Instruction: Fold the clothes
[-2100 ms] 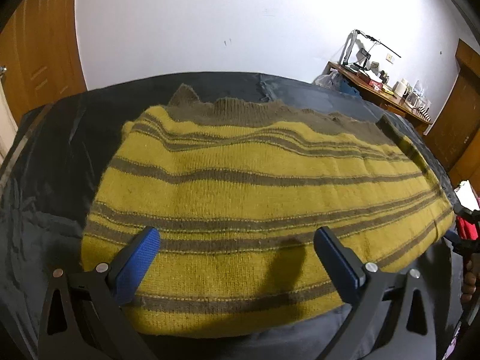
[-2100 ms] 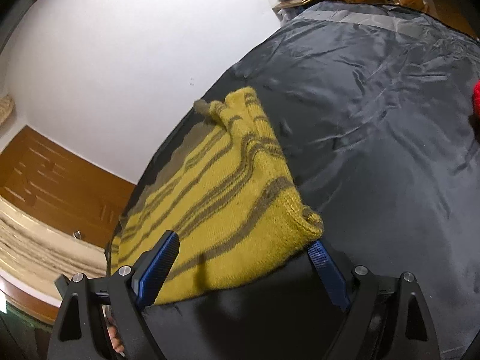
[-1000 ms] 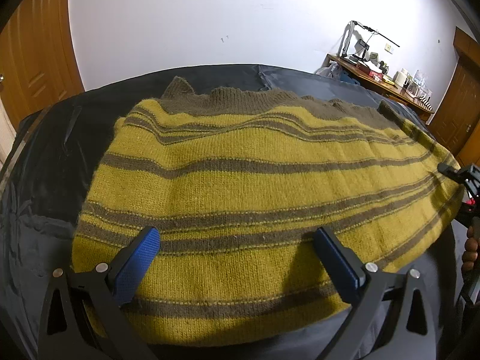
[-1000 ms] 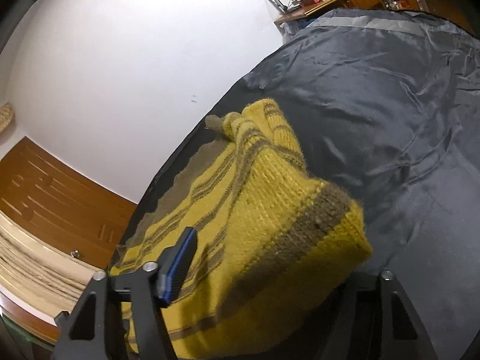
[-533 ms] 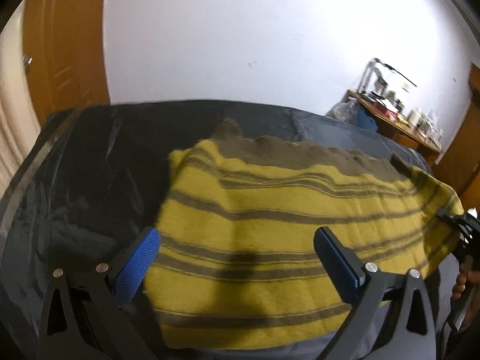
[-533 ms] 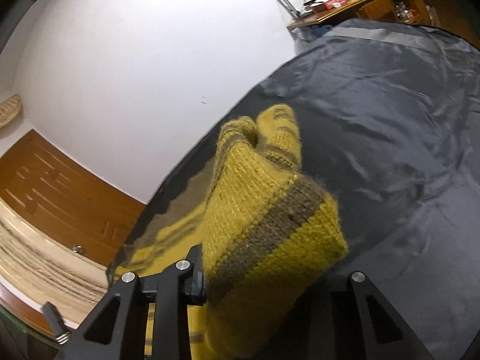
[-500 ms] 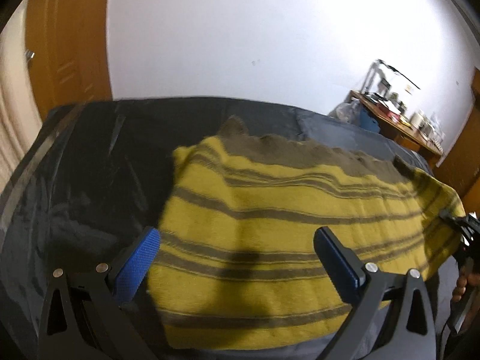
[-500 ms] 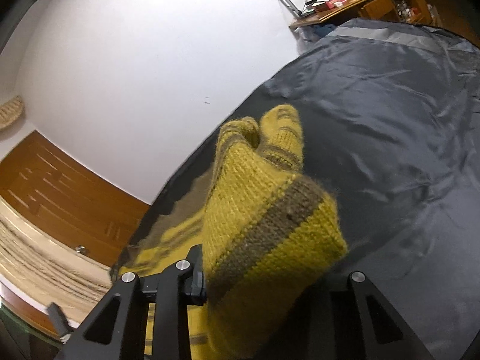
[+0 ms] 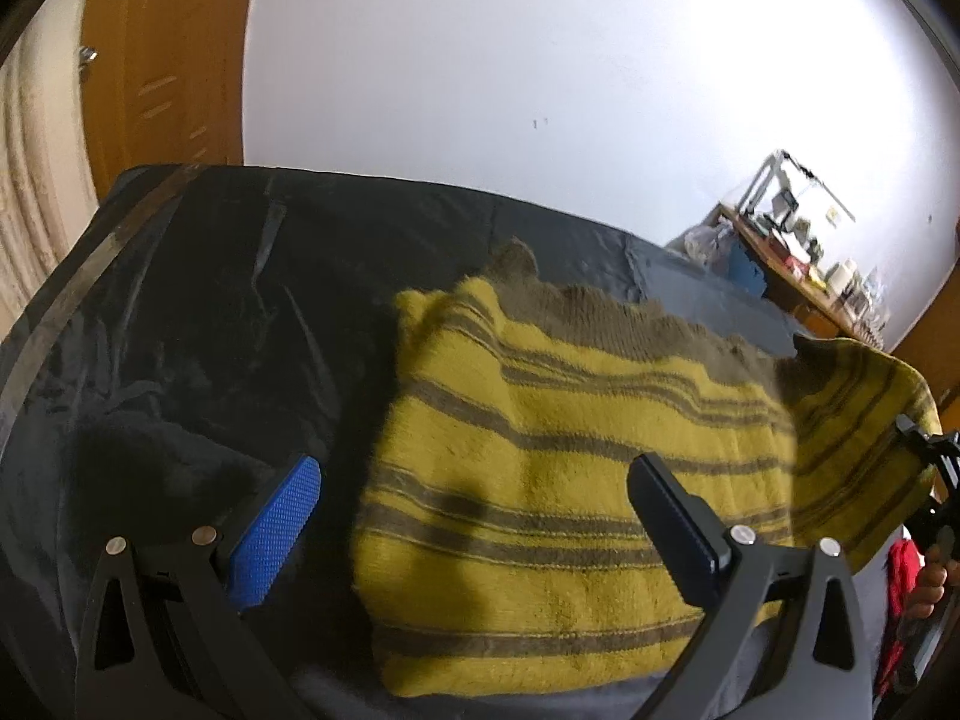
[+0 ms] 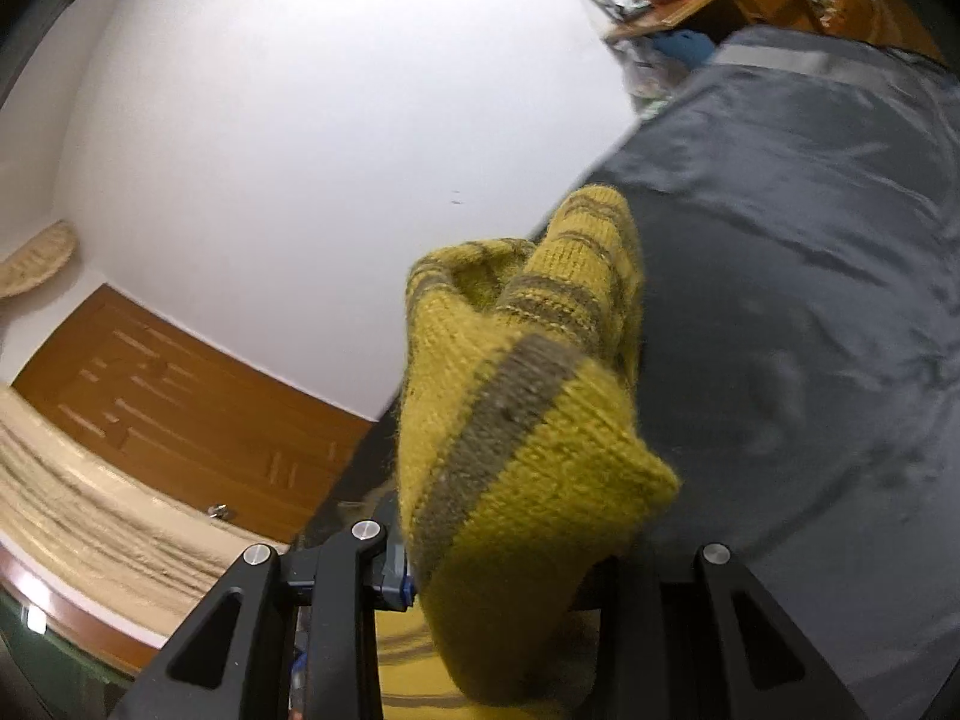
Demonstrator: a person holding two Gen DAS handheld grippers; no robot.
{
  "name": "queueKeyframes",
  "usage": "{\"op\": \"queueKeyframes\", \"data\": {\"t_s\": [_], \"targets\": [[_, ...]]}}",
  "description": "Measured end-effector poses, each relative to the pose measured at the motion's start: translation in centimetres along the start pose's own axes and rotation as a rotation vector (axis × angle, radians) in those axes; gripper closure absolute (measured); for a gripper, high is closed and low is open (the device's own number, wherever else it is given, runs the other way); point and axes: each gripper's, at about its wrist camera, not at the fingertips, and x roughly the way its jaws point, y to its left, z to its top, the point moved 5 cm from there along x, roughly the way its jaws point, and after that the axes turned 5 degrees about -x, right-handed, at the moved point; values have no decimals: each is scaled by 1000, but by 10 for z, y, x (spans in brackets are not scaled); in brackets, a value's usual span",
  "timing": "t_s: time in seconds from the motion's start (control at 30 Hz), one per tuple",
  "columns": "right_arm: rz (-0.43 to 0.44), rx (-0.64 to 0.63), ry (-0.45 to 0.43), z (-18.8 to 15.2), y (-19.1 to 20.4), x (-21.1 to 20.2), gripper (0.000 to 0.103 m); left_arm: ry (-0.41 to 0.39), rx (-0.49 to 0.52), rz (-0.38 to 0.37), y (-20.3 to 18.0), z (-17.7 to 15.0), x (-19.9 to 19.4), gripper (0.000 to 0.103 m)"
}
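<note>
A yellow knit sweater with olive-brown stripes (image 9: 558, 480) lies on a dark sheet (image 9: 198, 330). My left gripper (image 9: 474, 516) is open and empty, hovering over the sweater's near left part. My right gripper (image 10: 510, 570) is shut on the sweater's right end (image 10: 516, 420) and holds it lifted off the sheet, the cloth bunched up in front of the camera. In the left wrist view that lifted end (image 9: 864, 420) curls up over the rest, with the right gripper (image 9: 924, 480) at the far right edge.
The dark sheet (image 10: 810, 300) covers the whole work surface. A white wall and a wooden door (image 9: 150, 72) stand behind it. A cluttered wooden desk (image 9: 798, 264) stands at the far right. A red item (image 9: 900, 570) lies at the right edge.
My right gripper has lifted the sweater's right end higher and carried it leftward over the rest. My left gripper has shifted left, with bare sheet under its left finger.
</note>
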Motion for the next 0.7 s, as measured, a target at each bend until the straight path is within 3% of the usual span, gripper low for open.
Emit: {"op": "queueKeyframes", "data": {"t_s": [0.27, 0.43, 0.57, 0.7], "targets": [[141, -31, 61, -14, 87, 40, 70, -33, -100, -26, 27, 17, -22, 0], [179, -170, 124, -52, 152, 85, 70, -56, -167, -44, 45, 24, -34, 0], [143, -335, 182, -97, 185, 126, 70, -63, -224, -53, 61, 28, -40, 0], [31, -597, 233, -153, 201, 154, 70, -42, -262, -86, 69, 30, -38, 0]]}}
